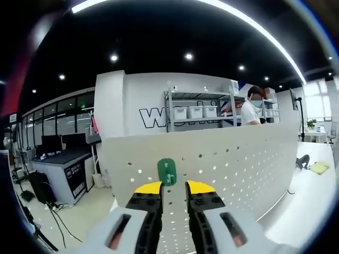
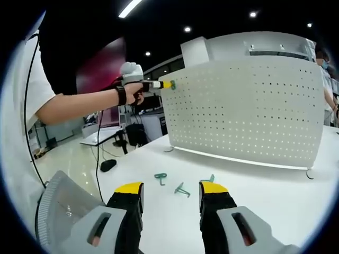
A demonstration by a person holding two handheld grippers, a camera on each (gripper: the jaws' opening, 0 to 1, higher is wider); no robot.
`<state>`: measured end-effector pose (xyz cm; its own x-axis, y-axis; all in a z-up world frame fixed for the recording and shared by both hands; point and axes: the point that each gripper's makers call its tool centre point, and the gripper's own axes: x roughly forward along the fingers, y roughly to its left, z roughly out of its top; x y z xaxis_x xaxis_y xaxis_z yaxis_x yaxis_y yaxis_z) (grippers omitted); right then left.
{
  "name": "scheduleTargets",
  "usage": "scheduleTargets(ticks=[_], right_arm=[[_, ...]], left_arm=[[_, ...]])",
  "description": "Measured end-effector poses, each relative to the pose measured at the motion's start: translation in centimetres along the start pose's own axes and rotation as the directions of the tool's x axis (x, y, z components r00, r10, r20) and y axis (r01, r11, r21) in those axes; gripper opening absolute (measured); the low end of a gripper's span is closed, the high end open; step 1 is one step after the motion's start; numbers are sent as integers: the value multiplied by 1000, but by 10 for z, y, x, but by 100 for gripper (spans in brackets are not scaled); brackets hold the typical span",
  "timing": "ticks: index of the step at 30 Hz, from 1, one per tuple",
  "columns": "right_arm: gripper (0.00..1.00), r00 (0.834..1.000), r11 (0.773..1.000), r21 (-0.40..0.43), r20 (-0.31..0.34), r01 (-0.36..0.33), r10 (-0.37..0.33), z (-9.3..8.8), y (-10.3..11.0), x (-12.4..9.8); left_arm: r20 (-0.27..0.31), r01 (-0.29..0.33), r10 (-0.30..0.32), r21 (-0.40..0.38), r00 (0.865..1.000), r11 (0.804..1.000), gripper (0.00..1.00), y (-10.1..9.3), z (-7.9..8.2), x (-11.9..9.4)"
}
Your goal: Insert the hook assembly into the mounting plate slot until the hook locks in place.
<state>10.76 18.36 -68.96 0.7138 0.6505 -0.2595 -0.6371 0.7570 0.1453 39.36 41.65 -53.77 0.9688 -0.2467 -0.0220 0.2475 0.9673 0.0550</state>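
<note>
The green hook sits against the perforated white board near its top edge, just ahead of the left gripper, whose yellow-tipped jaws stand narrowly apart below it; whether they pinch its base I cannot tell. It looks like small moulded plastic: light, stiff, probably slick, best taken by its flat back plate so the prong stays free to seat. The board is thin matte sheet, curved, with regular rows of round holes. Spare hooks lie on the smooth white table before the right gripper, its jaws wide and empty.
</note>
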Motion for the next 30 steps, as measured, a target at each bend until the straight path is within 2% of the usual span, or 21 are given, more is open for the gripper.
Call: scheduleTargets(ticks=[5, 7, 8, 14, 17, 22, 30], right_arm=[[42, 1000, 1000, 6, 6, -6, 6, 0, 3, 0], [42, 1000, 1000, -2, -1, -9, 9, -2, 5, 1], [42, 1000, 1000, -3, -1, -9, 9, -2, 5, 1], [42, 1000, 1000, 3, 6, -6, 6, -1, 6, 0], [42, 1000, 1000, 5, 9, -6, 6, -1, 5, 0], [42, 1000, 1000, 7, 11, -7, 7, -1, 6, 1], [41, 1000, 1000, 6, 14, -8, 8, 0, 8, 0]], left_arm=[[-36, 30, -29, 14, 999, 999, 20, -8, -17, -13], [-46, 33, -32, 8, 998, 999, 21, -10, -22, -17], [-54, 50, -51, -22, 997, 999, 22, -14, -27, -21], [-89, 97, -97, -1, 991, 995, 24, -28, -44, -34], [-129, 134, -130, 19, 983, 991, 24, -37, -57, -41], [-153, 204, -202, -2, 967, 979, 25, -53, -70, -53], [-199, 281, -275, 5, 941, 960, 26, -72, -90, -68]])
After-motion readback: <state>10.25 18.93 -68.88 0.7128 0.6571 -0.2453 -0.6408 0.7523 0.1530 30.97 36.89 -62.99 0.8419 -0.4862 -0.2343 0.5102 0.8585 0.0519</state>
